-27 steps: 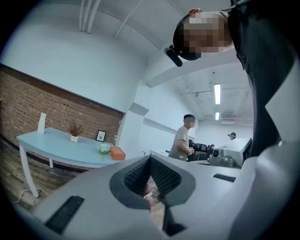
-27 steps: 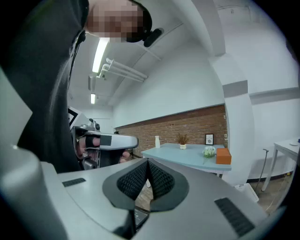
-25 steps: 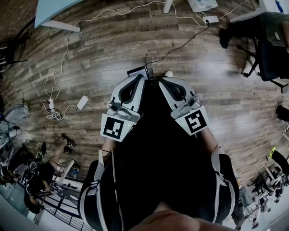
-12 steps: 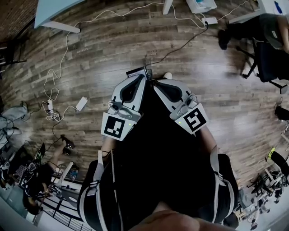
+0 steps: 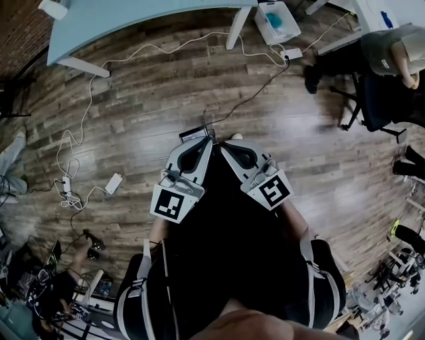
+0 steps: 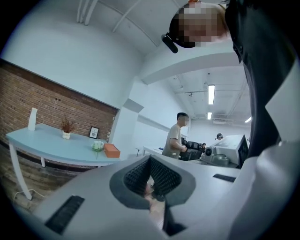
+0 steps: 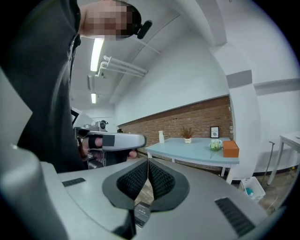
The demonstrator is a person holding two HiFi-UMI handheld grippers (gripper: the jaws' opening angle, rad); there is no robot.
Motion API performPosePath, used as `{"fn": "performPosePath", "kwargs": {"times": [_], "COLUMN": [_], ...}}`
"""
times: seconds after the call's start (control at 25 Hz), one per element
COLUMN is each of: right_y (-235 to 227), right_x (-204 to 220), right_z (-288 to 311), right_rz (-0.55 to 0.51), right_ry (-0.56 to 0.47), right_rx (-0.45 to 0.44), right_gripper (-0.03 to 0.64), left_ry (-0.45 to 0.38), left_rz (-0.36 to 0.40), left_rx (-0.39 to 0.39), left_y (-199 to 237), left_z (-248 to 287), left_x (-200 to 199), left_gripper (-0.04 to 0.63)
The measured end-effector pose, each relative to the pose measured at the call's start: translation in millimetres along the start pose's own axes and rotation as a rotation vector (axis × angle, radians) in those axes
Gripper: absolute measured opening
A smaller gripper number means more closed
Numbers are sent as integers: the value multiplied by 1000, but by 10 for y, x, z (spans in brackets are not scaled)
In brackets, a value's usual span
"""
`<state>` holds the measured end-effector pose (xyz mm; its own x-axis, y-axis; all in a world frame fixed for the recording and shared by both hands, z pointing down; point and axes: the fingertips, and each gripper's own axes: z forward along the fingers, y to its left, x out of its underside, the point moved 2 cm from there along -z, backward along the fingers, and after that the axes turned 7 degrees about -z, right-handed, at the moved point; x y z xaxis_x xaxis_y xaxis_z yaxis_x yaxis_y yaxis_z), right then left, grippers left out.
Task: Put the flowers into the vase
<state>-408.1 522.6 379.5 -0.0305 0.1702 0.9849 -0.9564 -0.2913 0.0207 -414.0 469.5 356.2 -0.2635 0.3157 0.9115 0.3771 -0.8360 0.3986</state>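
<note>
- Left gripper: the ribbed fingers are clenched pad against pad, with nothing caught between them.
- Right gripper: its fingers are pressed together the same way and are empty. The left gripper's grey body shows at the middle left of this gripper's view.
- In the head view both grippers sit at the frame centre, close in front of the person's dark torso. Their tips nearly meet and angle toward the top of the frame, over the wooden floor.
- Flowers: a small white-and-green bunch on the pale blue bench, just beside an orange box. They show at the lower left in the left gripper view and at the middle right in the right gripper view.
- Vase: tall, white and upright near the far left end of the bench, well apart from the flowers.
- Between vase and flowers stands a small pot of dried sprigs. A framed picture stands against the brick wall.
- Both grippers are well apart from the bench and everything on it.
- A tangle of white cables lies on the floor at the left of the head view, with a white bin at the top.
- One person stands mid-frame in the left gripper view.
- Another person sits at the upper right of the head view.
</note>
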Motion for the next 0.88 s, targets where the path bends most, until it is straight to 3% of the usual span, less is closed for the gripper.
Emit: {"fn": "performPosePath", "kwargs": {"times": [0.2, 0.48, 0.64, 0.88], "right_y": [-5, -79, -234, -817], "right_x": [84, 63, 102, 175], "right_z": [148, 287, 341, 515], "right_rz": [28, 65, 86, 128], "right_ry": [90, 117, 122, 91], "right_rx": [81, 154, 128, 116], "right_gripper": [18, 18, 18, 18], "left_ry": [4, -8, -8, 23], "left_rz": [-32, -13, -56, -3], "left_rx": [-51, 47, -1, -88], "left_y": [309, 432, 499, 639], "left_z": [-77, 17, 165, 588], "left_x": [-16, -147, -118, -200], "left_gripper": [35, 35, 35, 35]}}
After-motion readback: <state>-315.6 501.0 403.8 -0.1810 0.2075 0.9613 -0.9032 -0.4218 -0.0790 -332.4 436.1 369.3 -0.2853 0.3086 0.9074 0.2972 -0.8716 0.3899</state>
